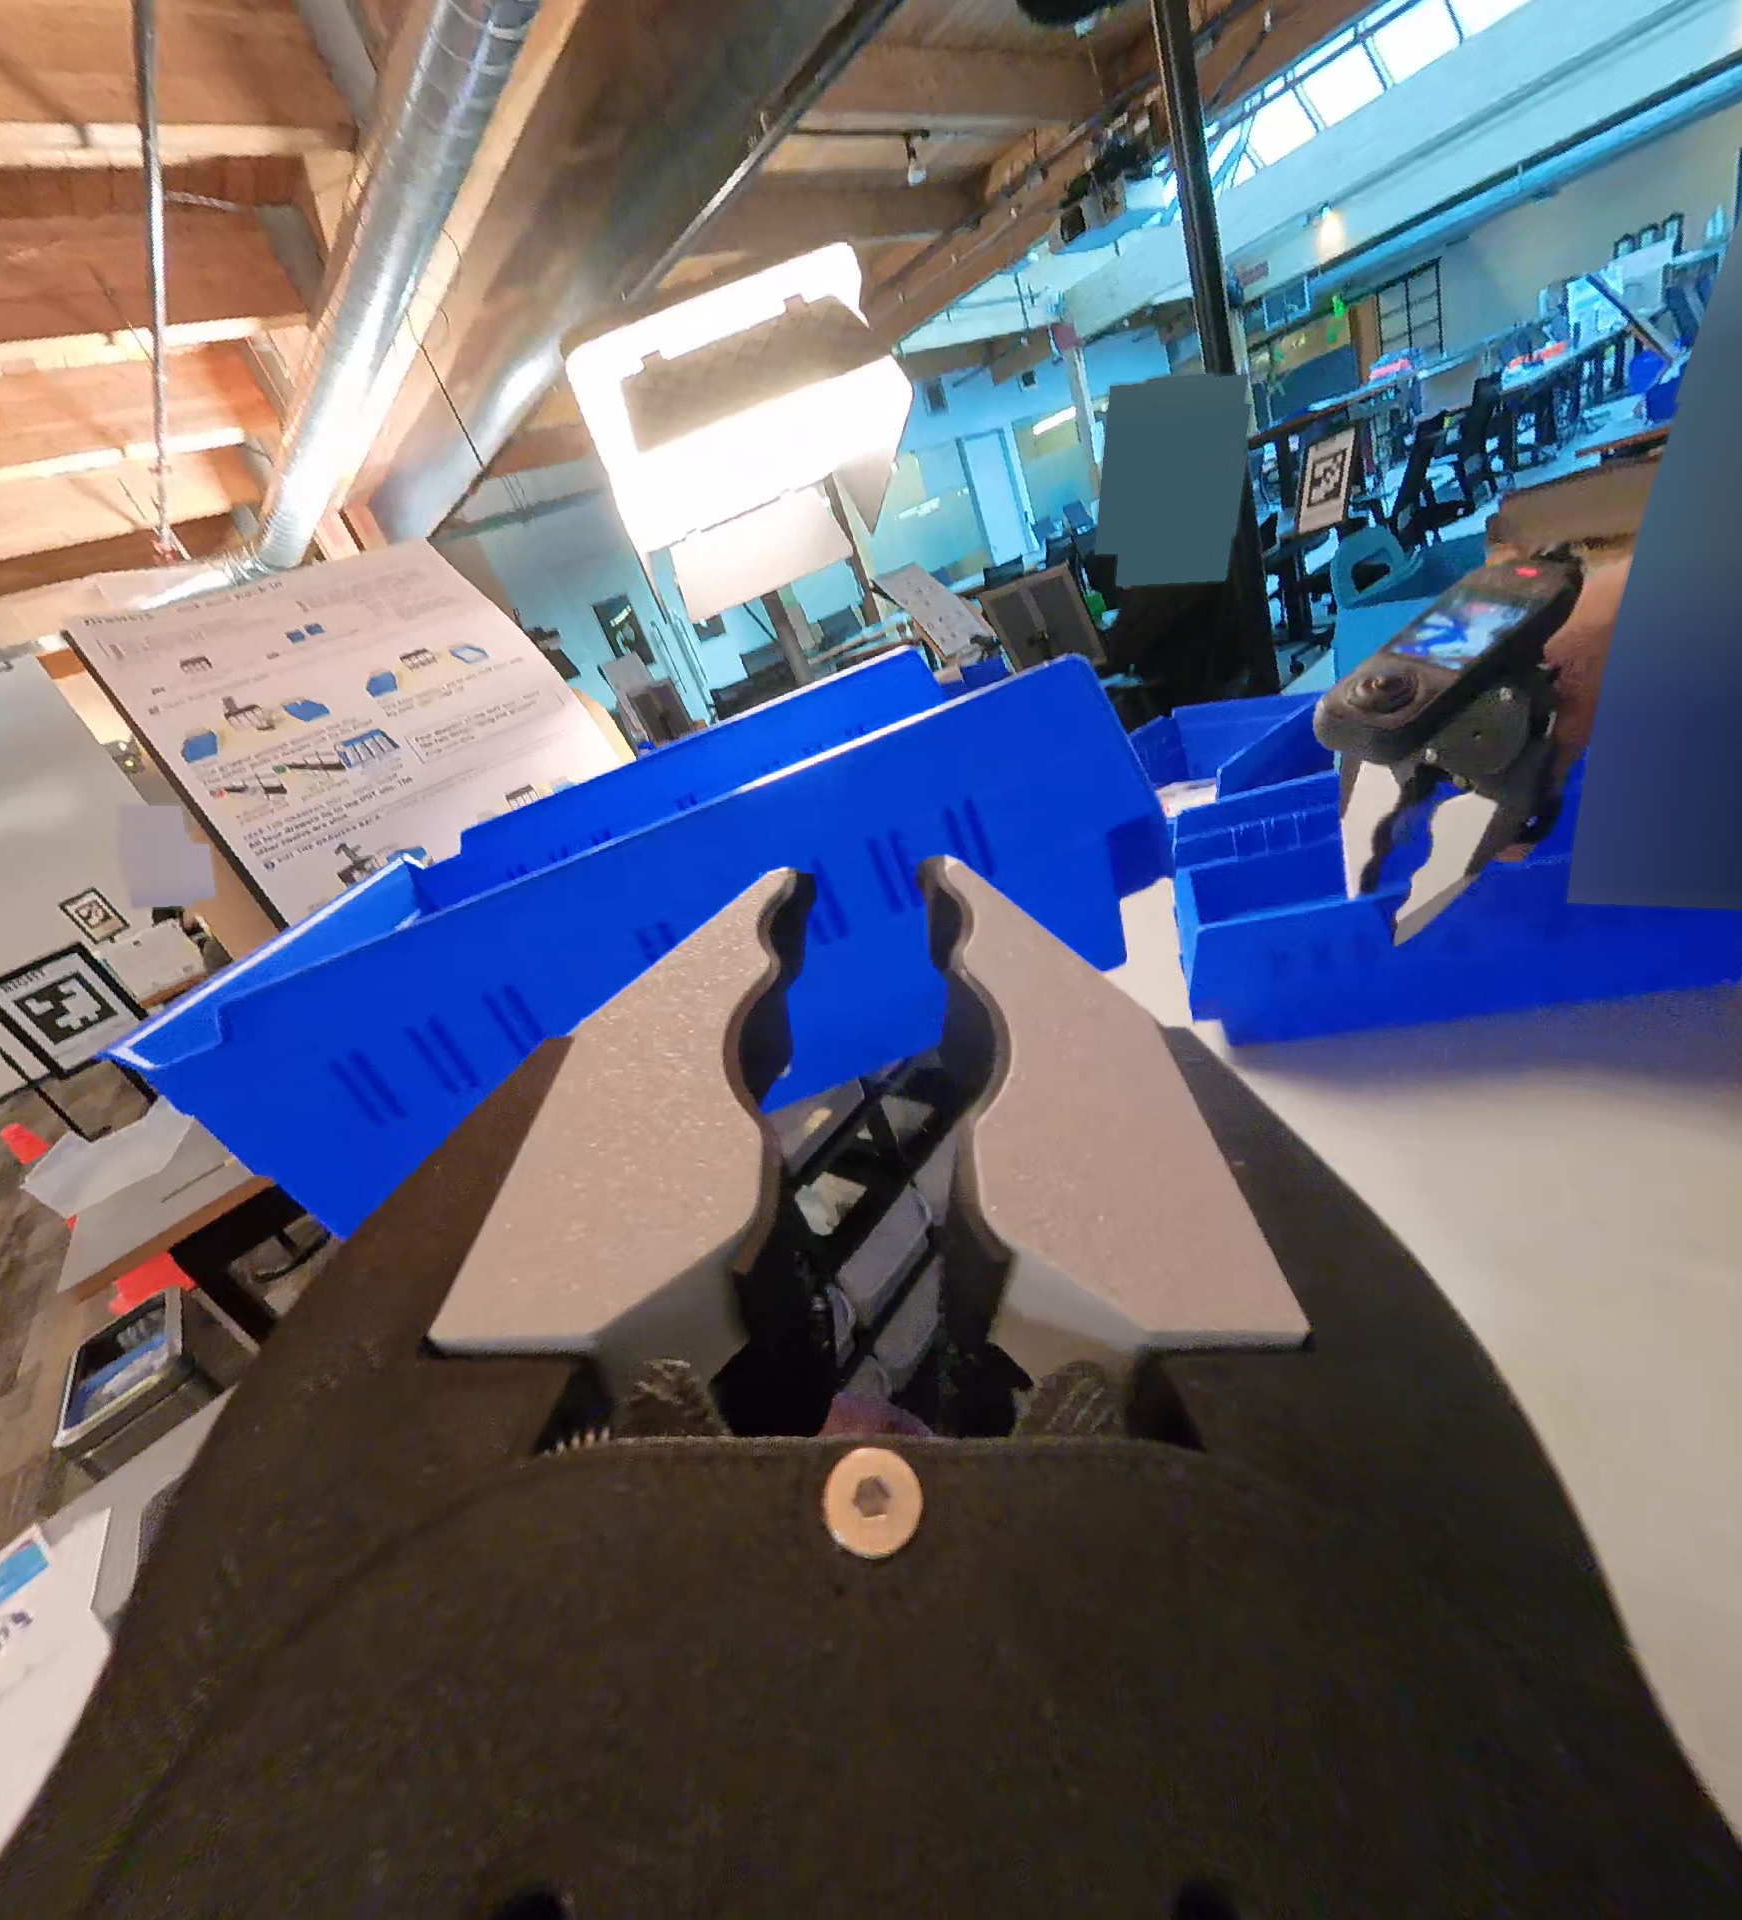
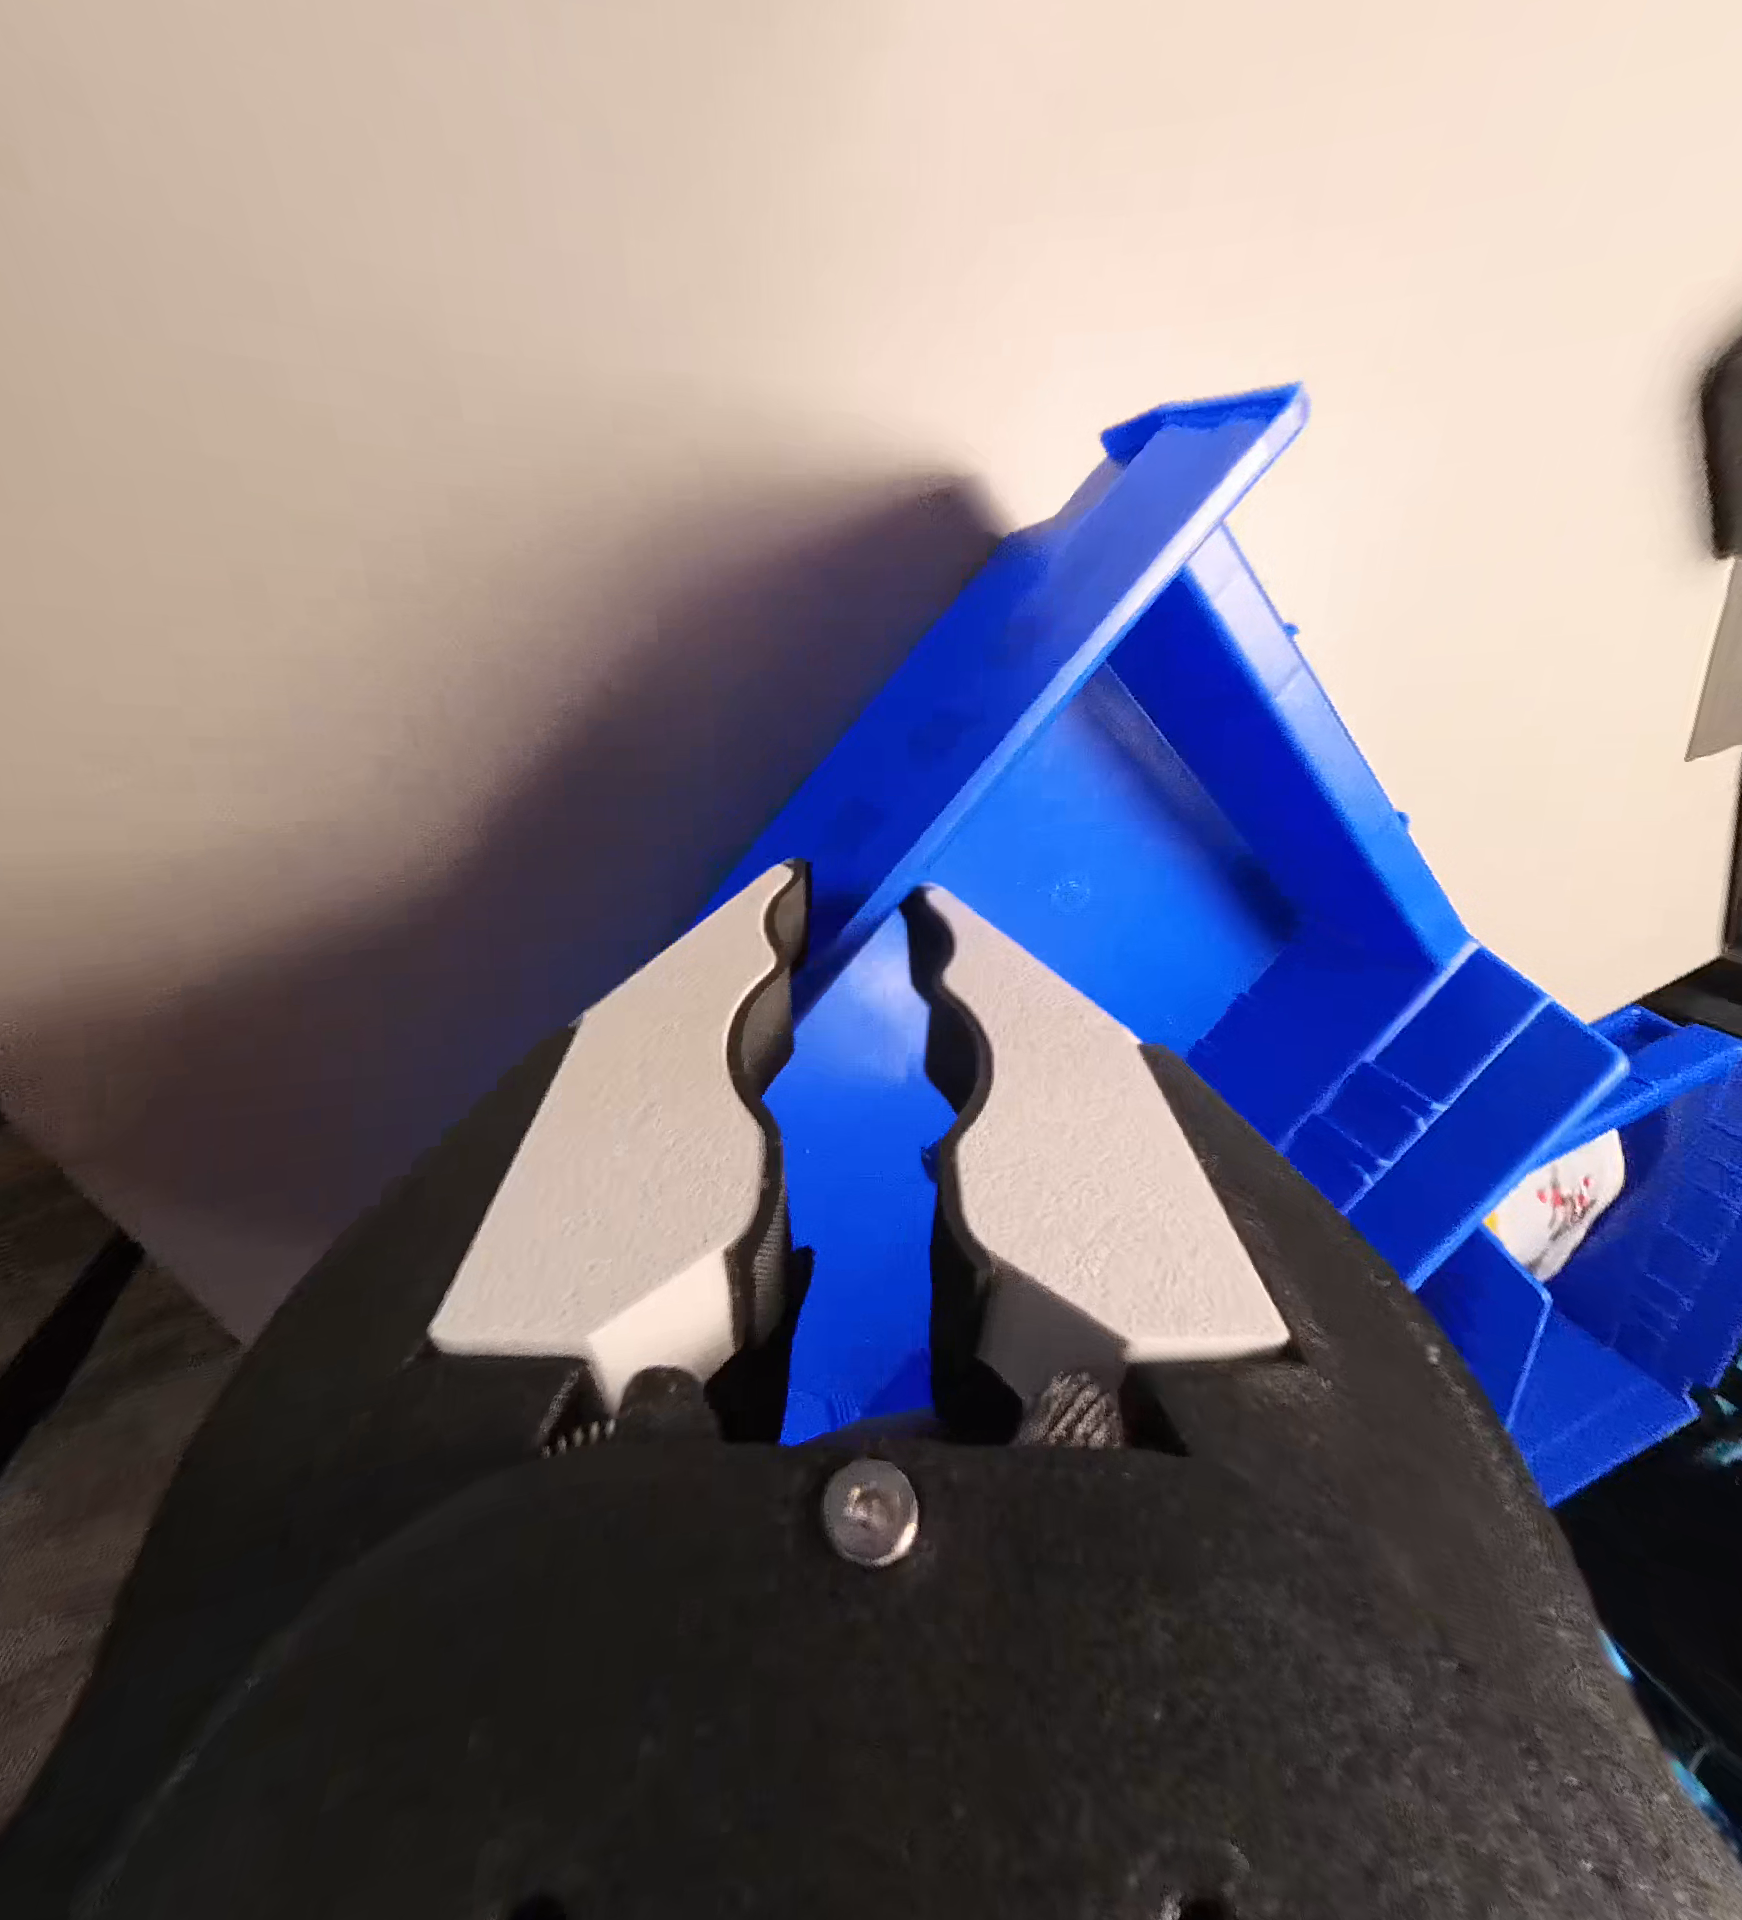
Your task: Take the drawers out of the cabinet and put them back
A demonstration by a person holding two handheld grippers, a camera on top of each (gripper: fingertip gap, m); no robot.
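**A:** Blue plastic drawers (image 1: 638, 997) are out on the white table (image 1: 1469, 1247). I count at least 3 in the left wrist view: 2 long ones side by side by the table's left edge, and more (image 1: 1366, 966) further right.

**B:** Cabinet?

**A:** I can't pick it out for sure. The dark slab (image 1: 1698, 520) at the right edge might be its side.

**B:** Progress?

**A:** My read is the take-out half is done or close to it. Putting them back is all still left, as no drawer shows seated in anything.

**B:** Left gripper (image 1: 862, 883)?

**A:** It's low and level with the tabletop, pointing at the long wall of the nearest drawer. The fingers stand apart with nothing between them, and the drawer wall sits beyond the tips.

**B:** Right gripper (image 2: 851, 894)?

**A:** It's pitched down over another drawer (image 2: 1106, 831), which looks tilted in its own view. That drawer's thin wall runs up between the fingers. The left fingertip (image 2: 742, 935) is at the rim, while the right one has blue showing beside it. So it's parted and not clamped, as far as I can see.

**B:** Seen from the other side?

**A:** The right gripper's tips hang spread over the right-hand drawers.
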